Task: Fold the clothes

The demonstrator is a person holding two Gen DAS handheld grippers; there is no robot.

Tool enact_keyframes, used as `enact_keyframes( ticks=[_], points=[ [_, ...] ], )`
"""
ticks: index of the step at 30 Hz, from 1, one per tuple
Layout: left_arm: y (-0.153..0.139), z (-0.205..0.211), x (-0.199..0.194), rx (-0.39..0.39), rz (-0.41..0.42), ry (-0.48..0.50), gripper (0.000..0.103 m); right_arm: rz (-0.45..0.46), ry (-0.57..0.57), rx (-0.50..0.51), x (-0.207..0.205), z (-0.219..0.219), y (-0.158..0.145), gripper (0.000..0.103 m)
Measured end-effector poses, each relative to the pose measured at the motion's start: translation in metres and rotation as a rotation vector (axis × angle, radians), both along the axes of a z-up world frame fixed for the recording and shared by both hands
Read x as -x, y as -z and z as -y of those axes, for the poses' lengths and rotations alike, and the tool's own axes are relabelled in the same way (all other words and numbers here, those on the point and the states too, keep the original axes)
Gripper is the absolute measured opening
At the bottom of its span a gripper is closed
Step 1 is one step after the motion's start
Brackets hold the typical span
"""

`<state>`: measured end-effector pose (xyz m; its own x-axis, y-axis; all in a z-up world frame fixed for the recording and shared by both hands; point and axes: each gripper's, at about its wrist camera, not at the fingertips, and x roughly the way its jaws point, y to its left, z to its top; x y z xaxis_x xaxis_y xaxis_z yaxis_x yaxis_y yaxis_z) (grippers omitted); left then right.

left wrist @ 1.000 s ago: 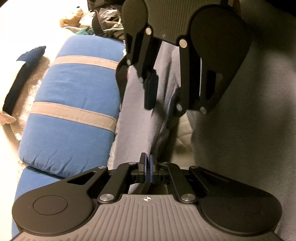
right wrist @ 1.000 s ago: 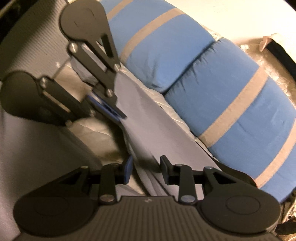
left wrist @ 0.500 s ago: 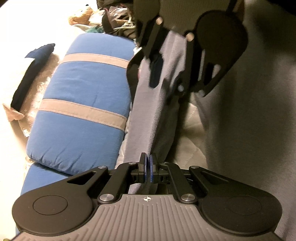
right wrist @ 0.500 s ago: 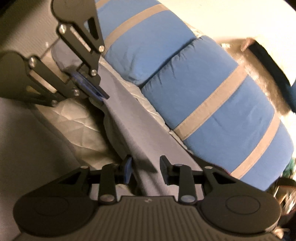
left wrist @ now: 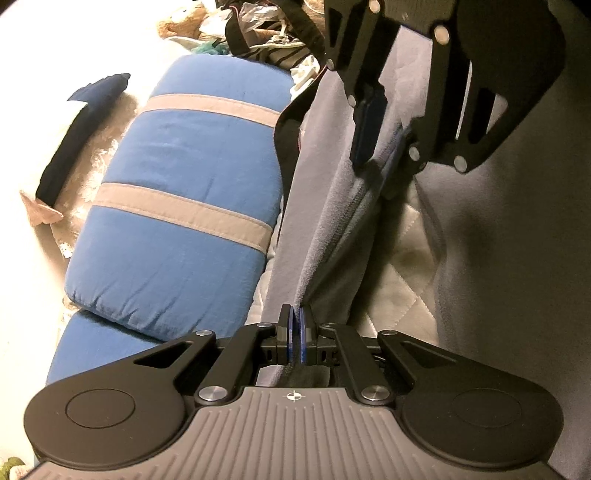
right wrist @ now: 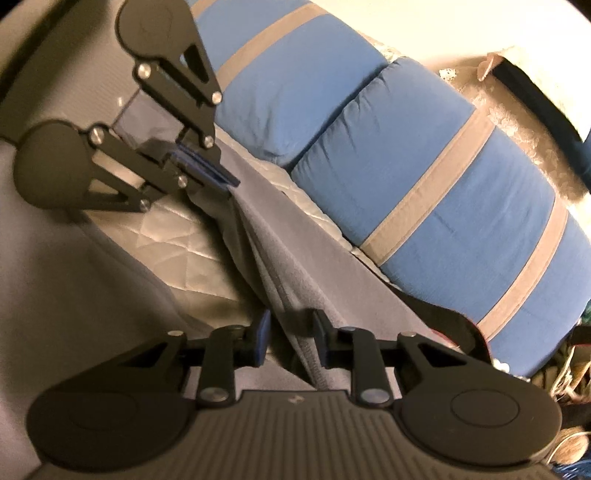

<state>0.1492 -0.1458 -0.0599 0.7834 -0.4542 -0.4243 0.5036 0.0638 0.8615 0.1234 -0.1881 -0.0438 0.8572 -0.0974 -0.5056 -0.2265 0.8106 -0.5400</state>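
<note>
Keep the grey garment (left wrist: 325, 192) taut between both grippers and carry its raised edge over evenly. The left gripper (left wrist: 295, 334) is pinched tight on that edge, which runs away toward 1 o'clock. The right gripper (right wrist: 290, 334) stands partly open with the cloth passing between its fingers, beside the blue cushions (right wrist: 424, 177) at 2 o'clock.

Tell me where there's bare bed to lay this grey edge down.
Bare quilted mattress shows between the lifted grey garment and its flat grey part. The blue striped pillows crowd the other side; clutter pile beyond them.
</note>
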Motion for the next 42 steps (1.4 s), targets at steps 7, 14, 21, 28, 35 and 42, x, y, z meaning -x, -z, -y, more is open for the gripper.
enact_keyframes(
  ticks=[7, 14, 21, 28, 35, 42],
  points=[
    [0.0, 0.0, 0.0, -0.006, -0.004, 0.007, 0.004, -0.008, -0.005, 0.091, -0.006, -0.004, 0.009, 0.008],
    [0.006, -0.001, 0.0, -0.05, -0.029, 0.022, 0.004, -0.057, -0.059, 0.118, 0.012, -0.009, 0.01, 0.005],
    [0.013, -0.002, -0.001, -0.096, -0.062, 0.031, 0.004, -0.098, -0.104, 0.169, 0.018, -0.014, 0.019, 0.004],
    [0.026, -0.005, -0.005, -0.174, -0.112, 0.026, 0.005, -0.103, -0.105, 0.117, 0.016, -0.011, 0.015, 0.033],
    [0.018, -0.005, -0.012, -0.131, -0.119, 0.008, 0.004, -0.055, -0.114, 0.047, 0.007, -0.016, 0.005, 0.044],
    [0.016, -0.009, -0.011, -0.126, -0.12, 0.008, 0.004, -0.09, -0.128, 0.052, -0.011, -0.017, 0.011, 0.044]
  ],
)
